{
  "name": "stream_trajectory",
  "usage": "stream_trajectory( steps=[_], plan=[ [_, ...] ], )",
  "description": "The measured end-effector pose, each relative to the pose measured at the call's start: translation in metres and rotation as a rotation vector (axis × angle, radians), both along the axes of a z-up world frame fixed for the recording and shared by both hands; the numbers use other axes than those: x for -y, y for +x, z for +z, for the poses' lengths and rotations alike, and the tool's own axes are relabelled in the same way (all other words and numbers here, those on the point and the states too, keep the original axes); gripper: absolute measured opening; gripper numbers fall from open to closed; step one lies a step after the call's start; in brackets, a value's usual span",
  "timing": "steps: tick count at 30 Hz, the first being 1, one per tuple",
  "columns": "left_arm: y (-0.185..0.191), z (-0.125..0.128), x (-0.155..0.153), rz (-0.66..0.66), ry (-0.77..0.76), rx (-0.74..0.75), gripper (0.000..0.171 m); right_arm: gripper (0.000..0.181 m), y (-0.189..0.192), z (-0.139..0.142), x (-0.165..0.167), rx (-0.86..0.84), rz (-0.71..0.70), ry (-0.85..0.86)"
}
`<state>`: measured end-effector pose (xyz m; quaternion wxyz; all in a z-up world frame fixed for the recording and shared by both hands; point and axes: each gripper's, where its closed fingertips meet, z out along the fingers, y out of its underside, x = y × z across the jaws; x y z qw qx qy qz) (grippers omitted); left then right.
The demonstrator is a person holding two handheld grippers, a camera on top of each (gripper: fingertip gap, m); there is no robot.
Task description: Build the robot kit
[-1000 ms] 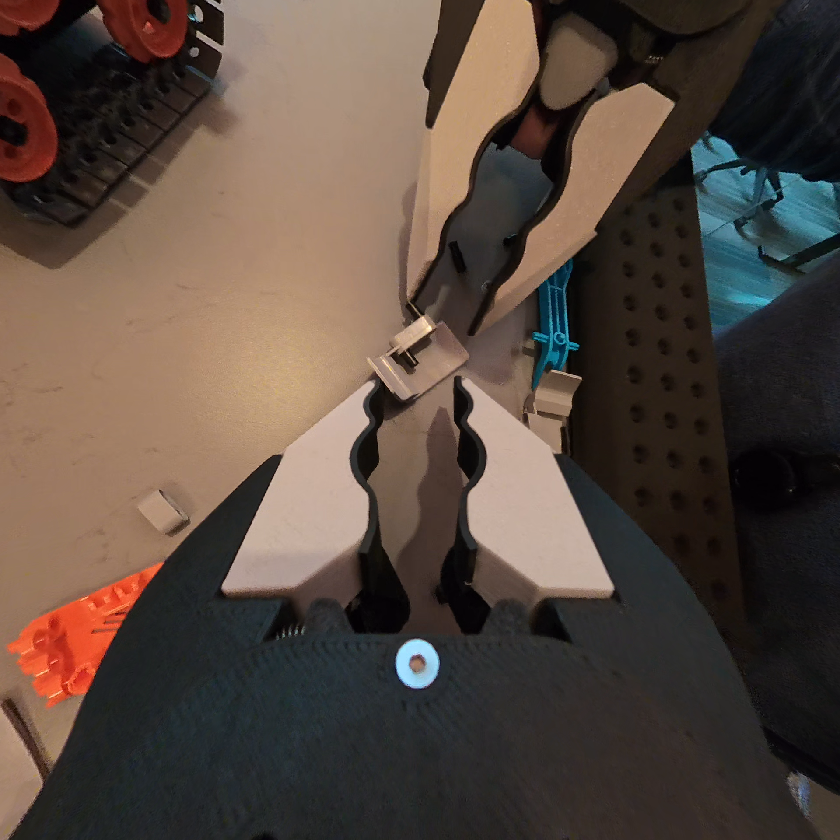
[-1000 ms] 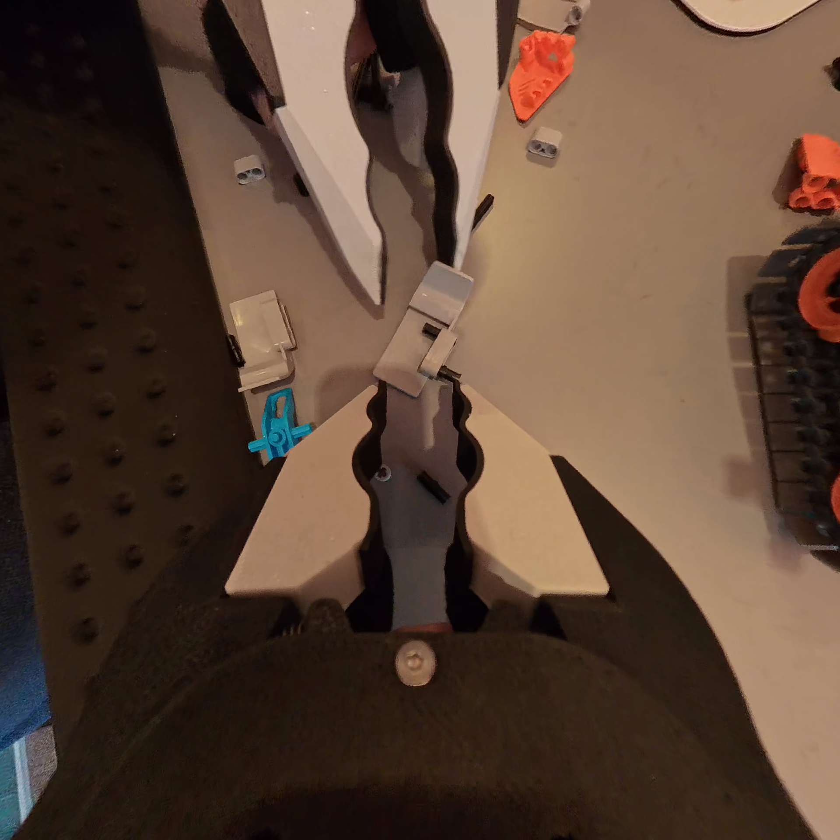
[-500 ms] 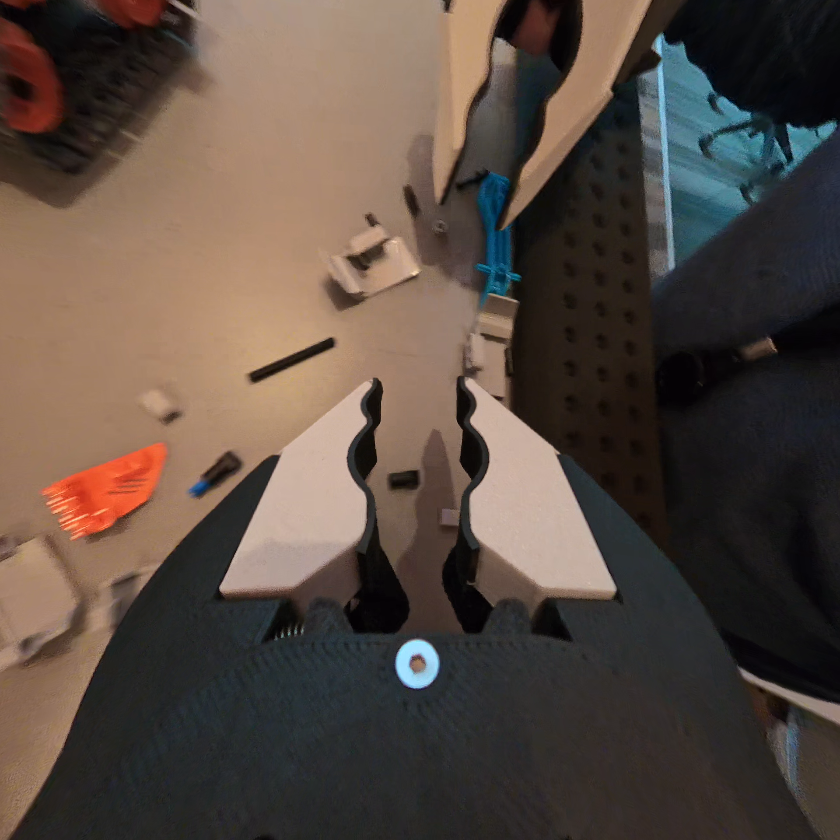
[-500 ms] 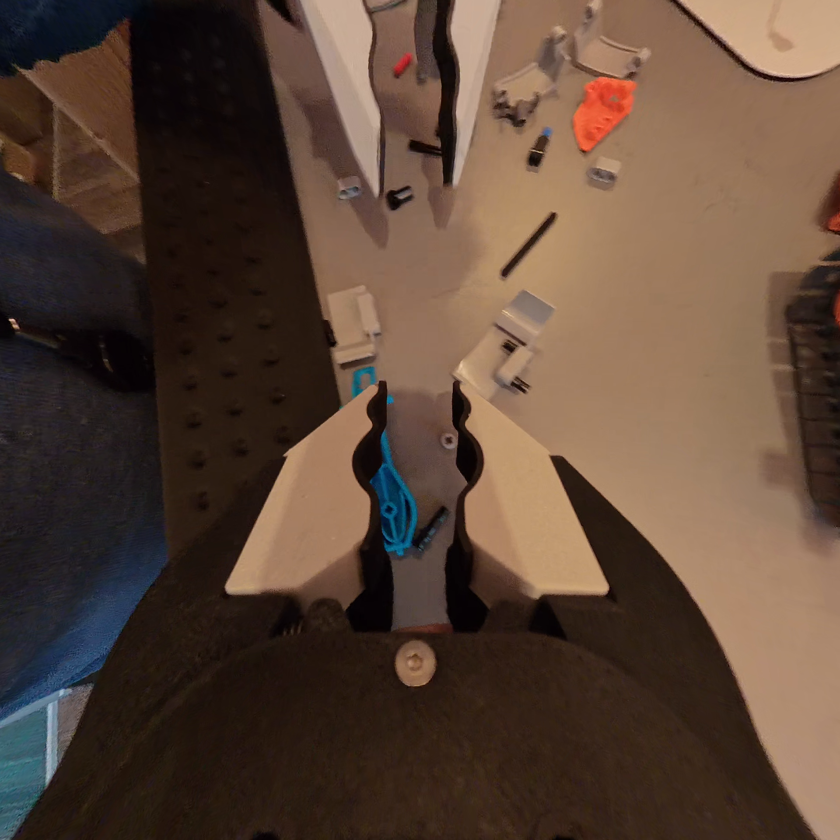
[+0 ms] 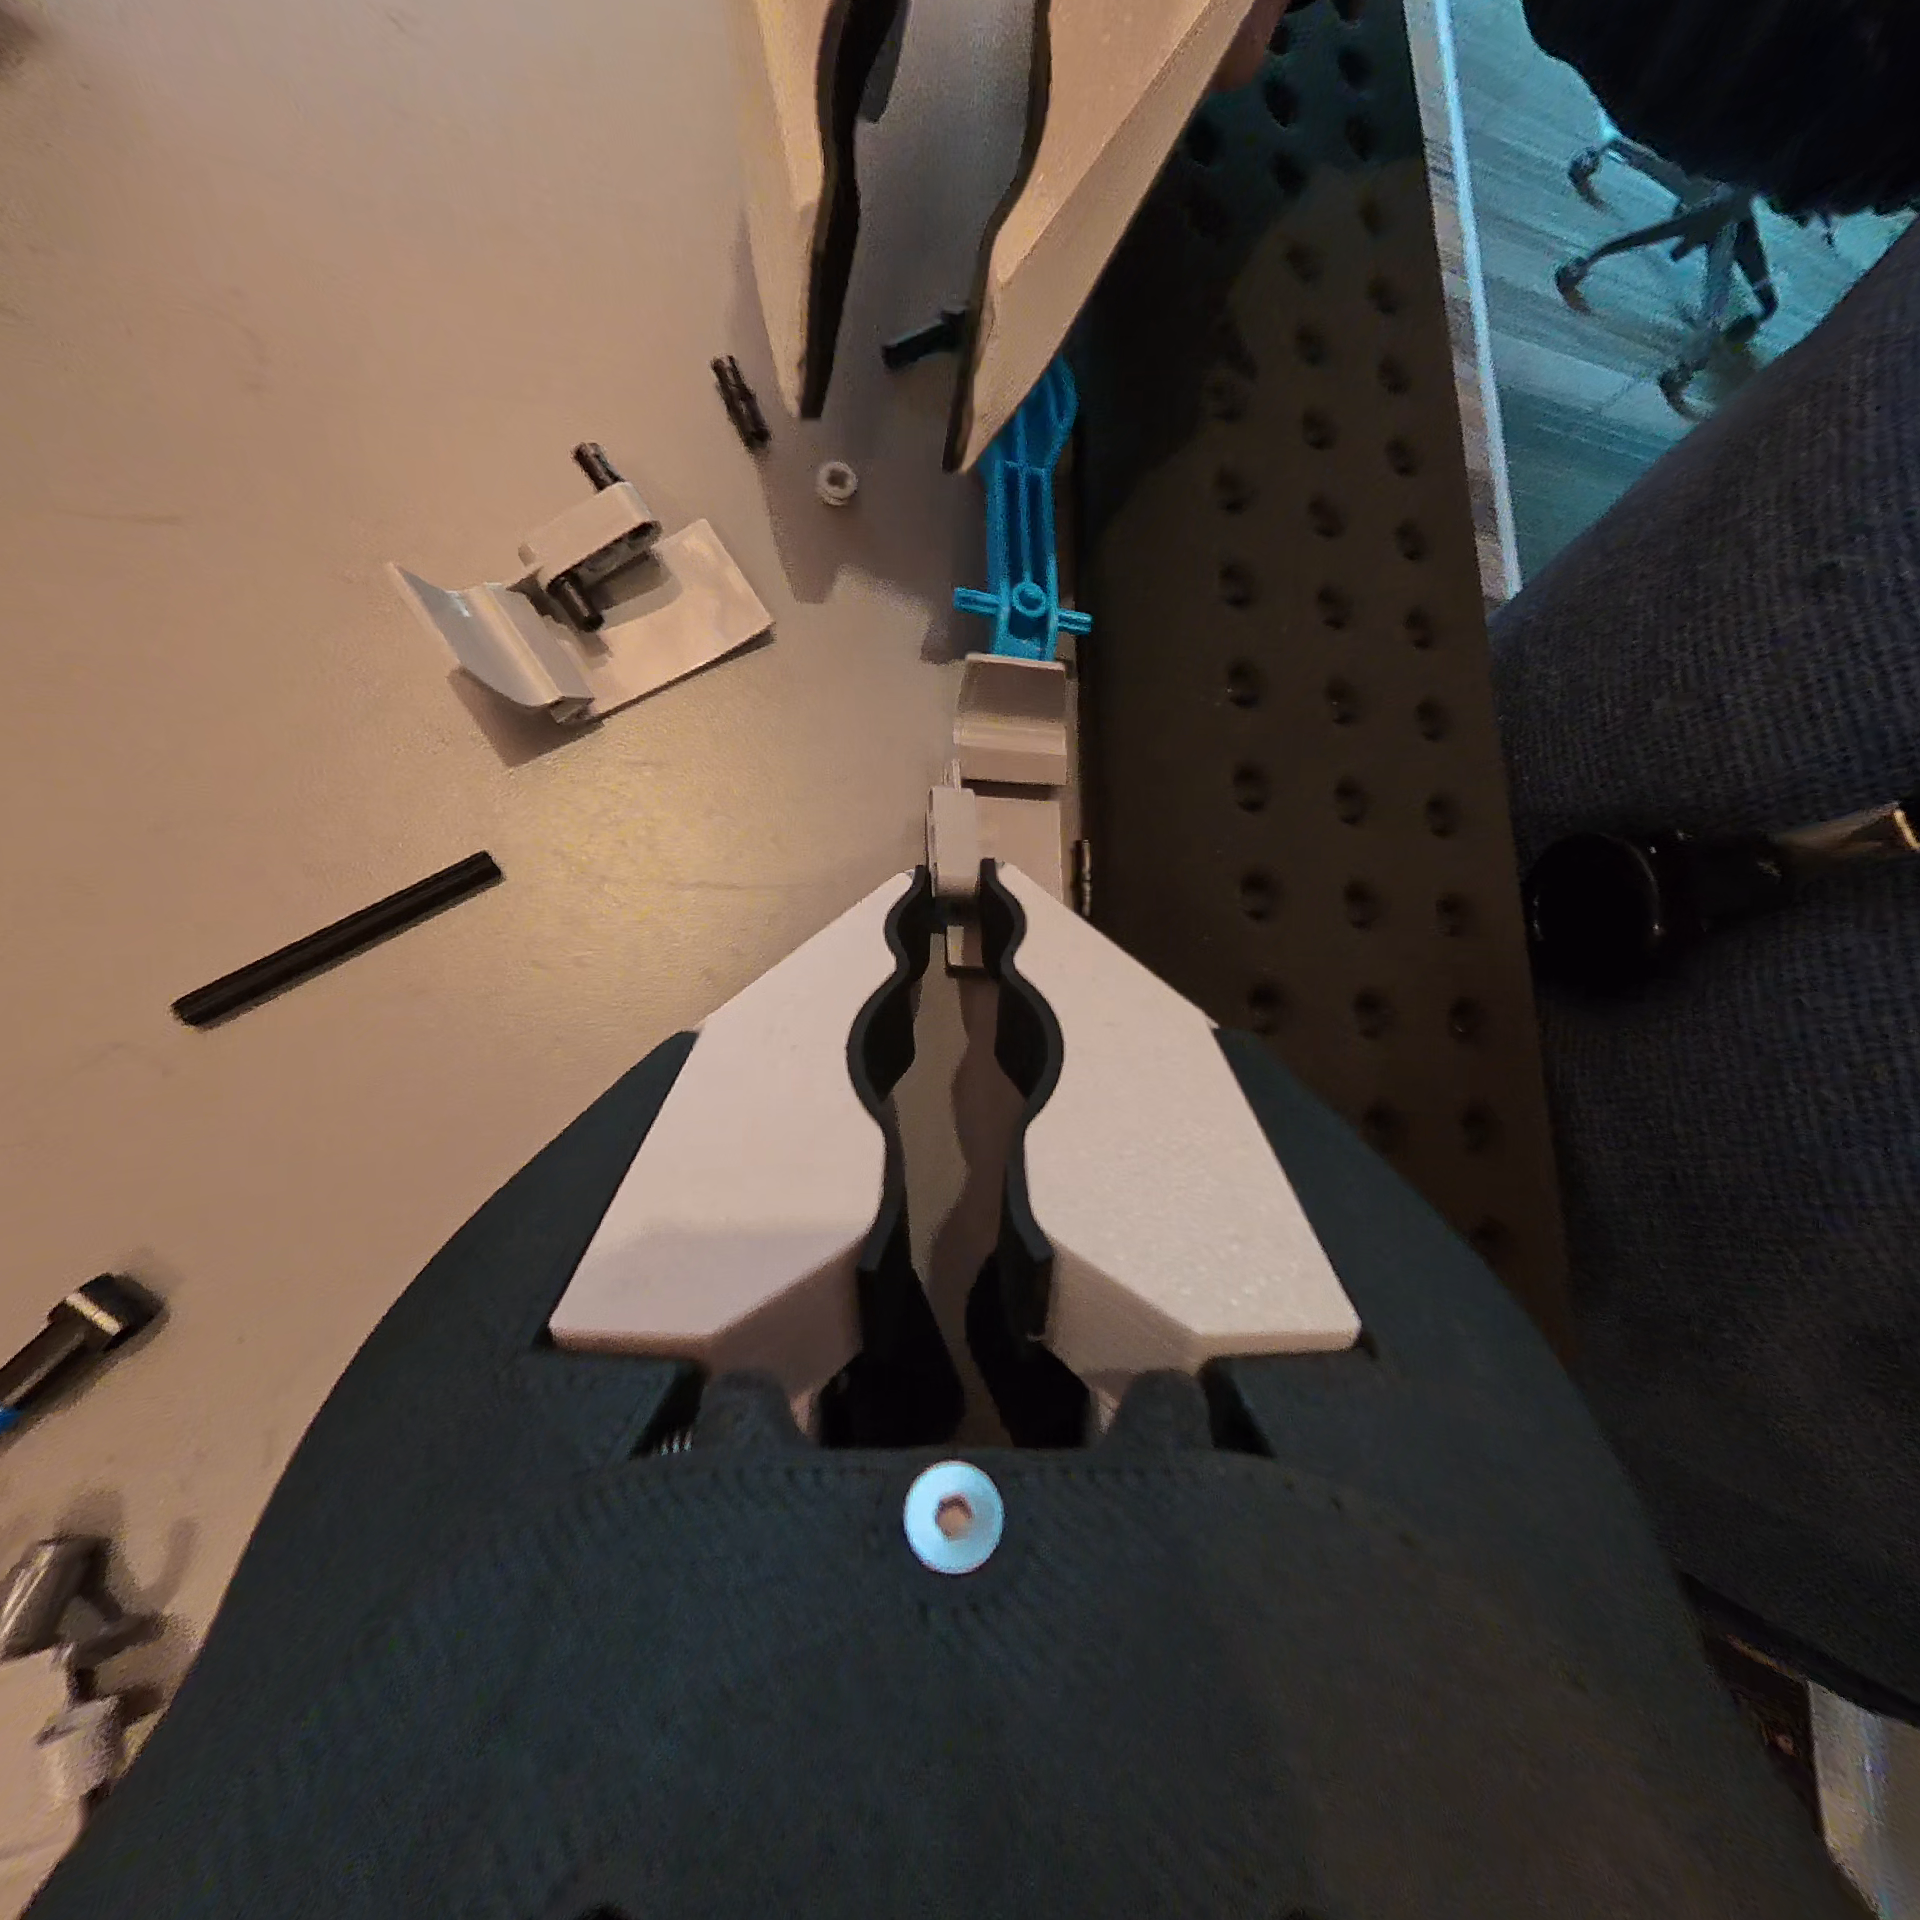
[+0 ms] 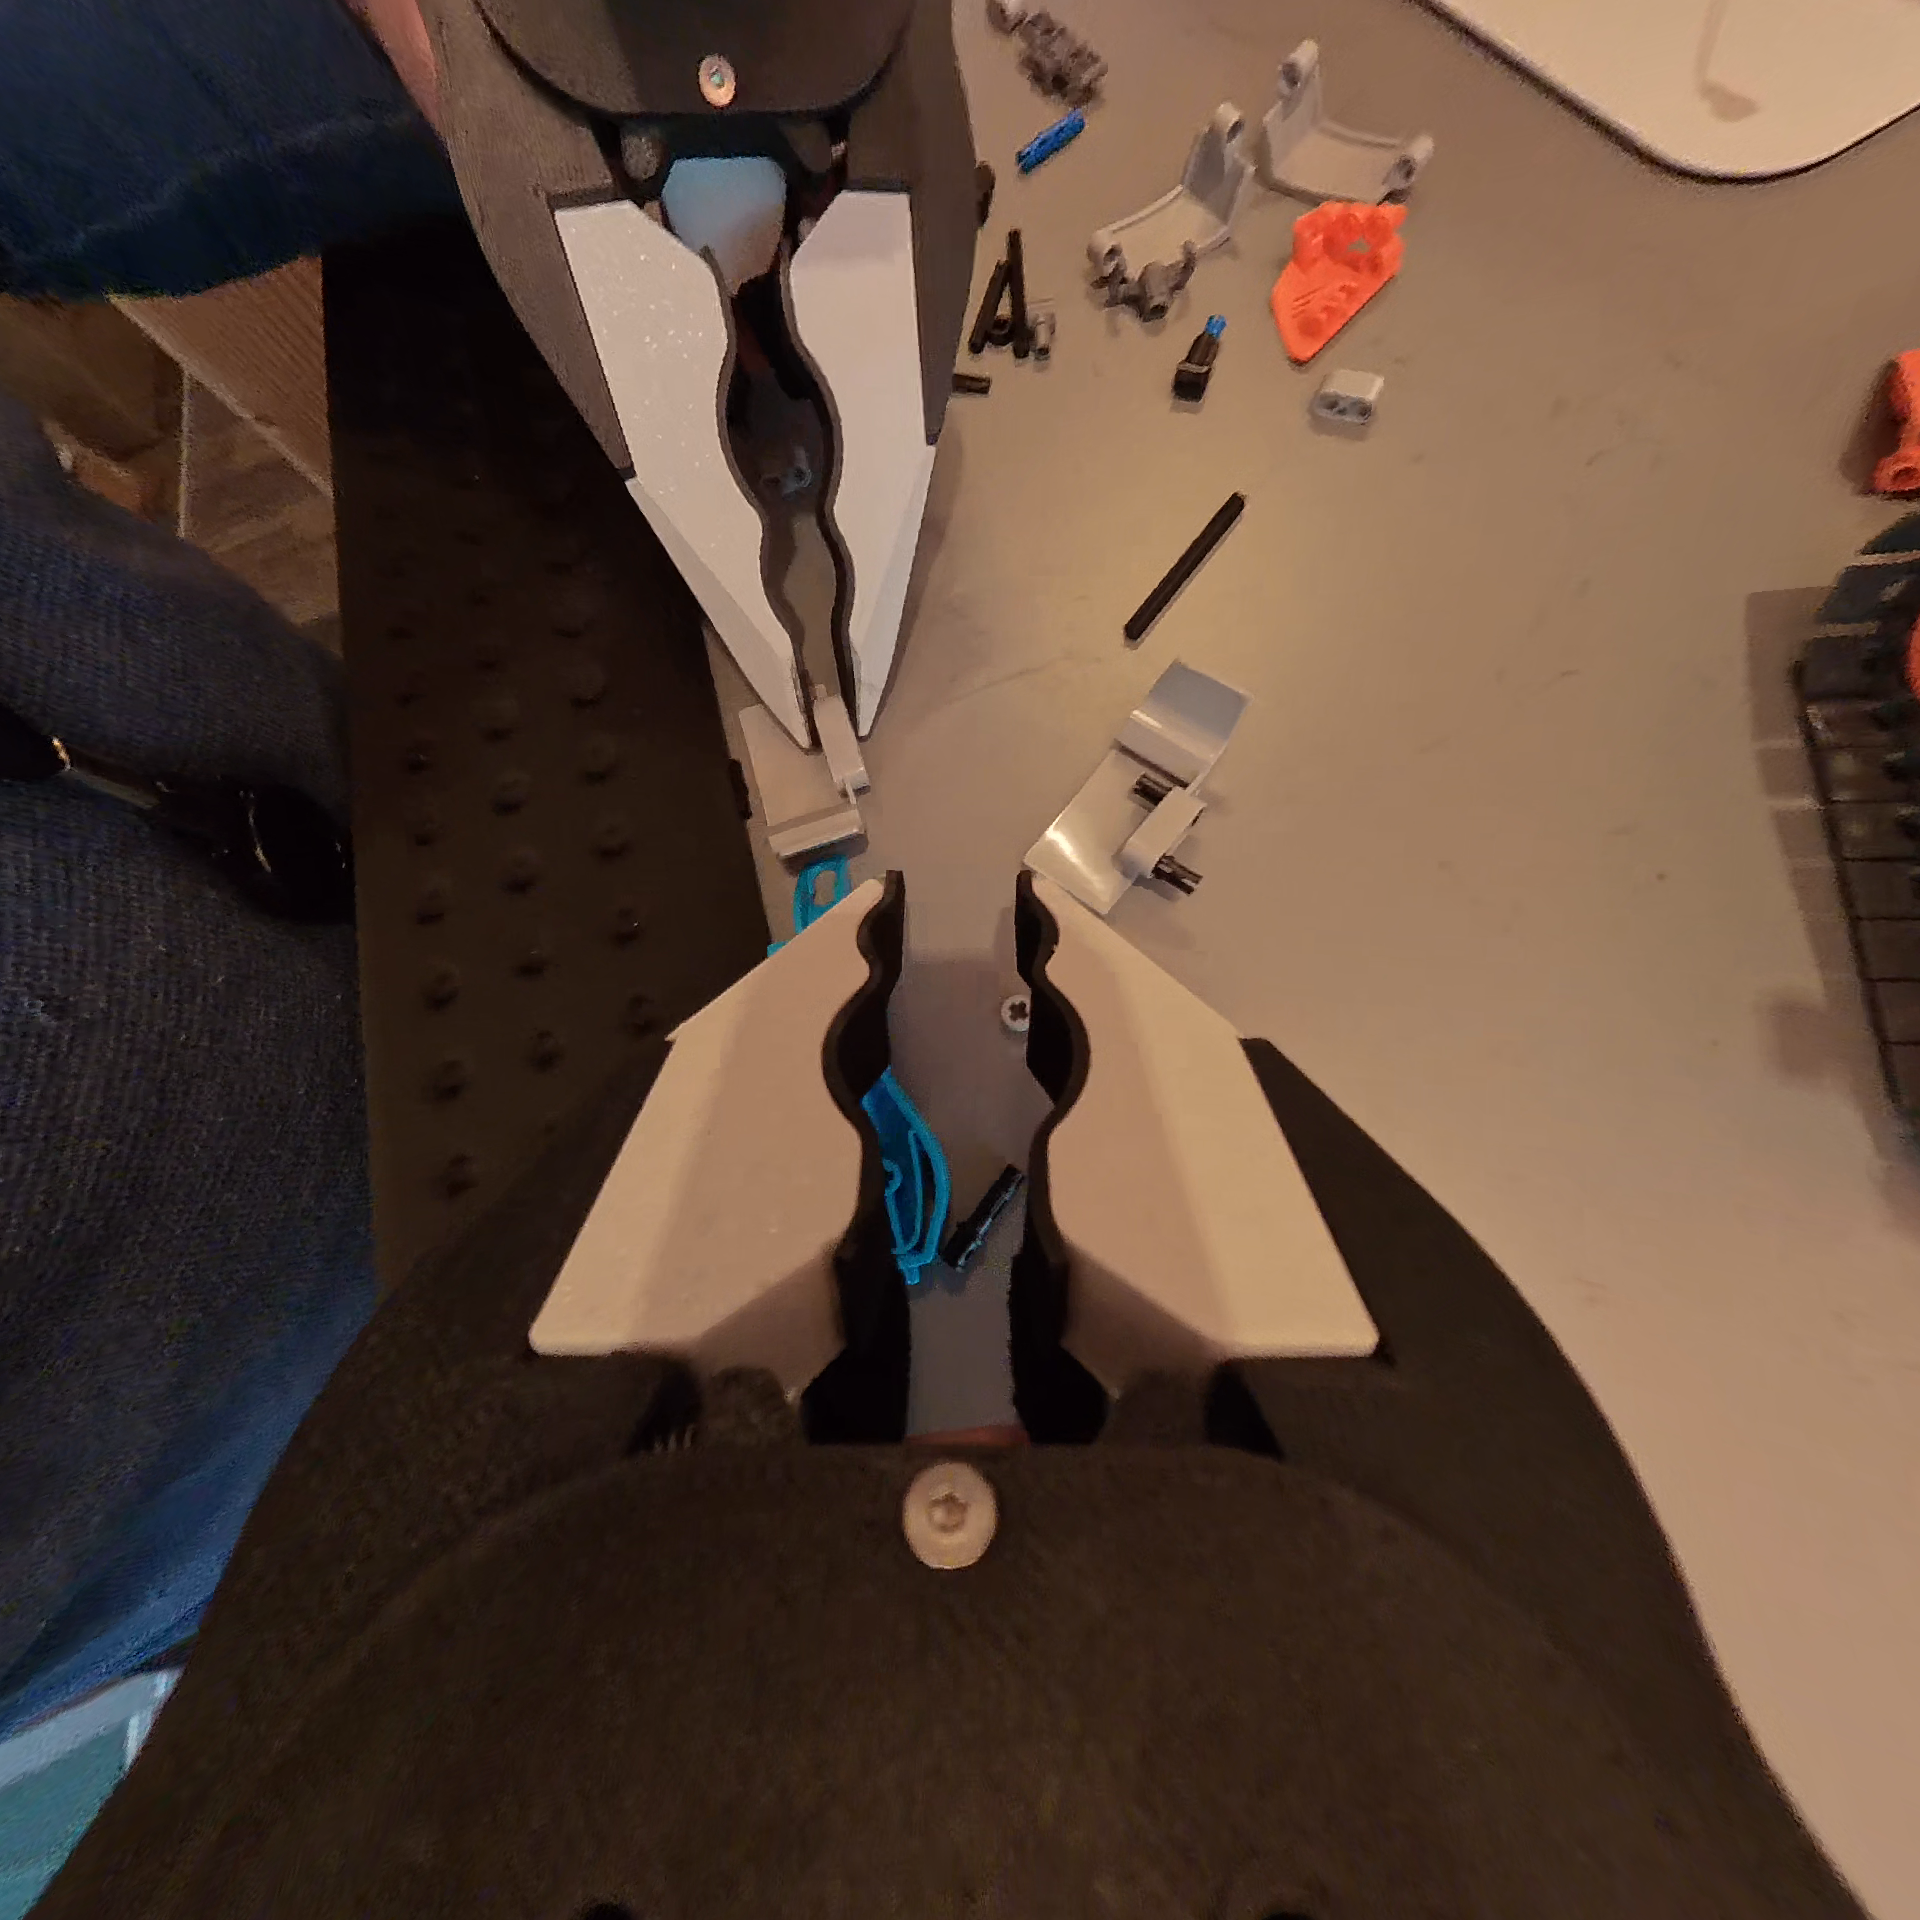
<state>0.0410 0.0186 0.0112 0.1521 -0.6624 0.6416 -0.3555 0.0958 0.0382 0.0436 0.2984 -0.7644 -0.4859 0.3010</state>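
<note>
My left gripper point(image 5: 954, 883) is shut on the small grey connector of a grey panel piece point(image 5: 1013, 727) that lies on the table against the black studded mat. The right wrist view shows the same grip point(image 6: 831, 727) on that piece point(image 6: 795, 800). My right gripper point(image 6: 958, 883) is open and empty just above the table, over a blue part point(image 6: 914, 1164) and a black pin point(image 6: 982, 1210). It also shows at the top of the left wrist view point(image 5: 883, 431). A second grey panel with a connector point(image 5: 623, 623) point(image 6: 1132, 800) lies loose beside it.
A black studded mat point(image 5: 1299, 623) point(image 6: 520, 727) runs along the table edge. A black axle point(image 5: 332, 940) point(image 6: 1184, 566), grey brackets point(image 6: 1247, 197), an orange part point(image 6: 1335, 270) and a black tracked model point(image 6: 1860, 727) lie around. A person's dark sleeve point(image 5: 1714, 831) is close. Left tips to right tips: about 7 cm. It is some 9 cm from my left tips to the black axle point(image 5: 332, 940). The right camera catches it too, in the right wrist view point(image 6: 1184, 550).
Both grippers backed away from the grey panel with the connector, which now lies loose on the table. My left gripper moved right and shut on the other grey piece by the mat.
</note>
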Motion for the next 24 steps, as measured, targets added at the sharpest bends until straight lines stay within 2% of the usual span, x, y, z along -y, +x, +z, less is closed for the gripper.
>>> stream_trajectory(
  steps=[6, 10, 14, 16, 20, 24],
  plan=[
    [0.000, 0.019, -0.030, 0.167, 0.082, 0.084, 0.006, 0.024, -0.001, 0.018, -0.019, -0.090, -0.110, 0.044],
    [0.004, 0.044, -0.053, 0.303, 0.129, 0.205, 0.006, 0.024, -0.008, 0.030, -0.032, -0.178, -0.194, 0.050],
    [0.011, 0.063, -0.064, 0.373, 0.172, 0.281, 0.006, 0.036, -0.015, 0.029, -0.037, -0.203, -0.225, 0.037],
    [0.017, 0.072, -0.064, 0.381, 0.176, 0.322, 0.006, 0.035, -0.020, 0.032, -0.038, -0.236, -0.238, 0.037],
    [0.026, 0.083, -0.070, 0.411, 0.217, 0.376, 0.006, 0.019, -0.027, 0.038, -0.040, -0.288, -0.236, 0.043],
    [0.027, 0.092, -0.075, 0.447, 0.163, 0.454, 0.006, 0.000, -0.022, 0.053, -0.045, -0.381, -0.267, 0.058]
  ],
)
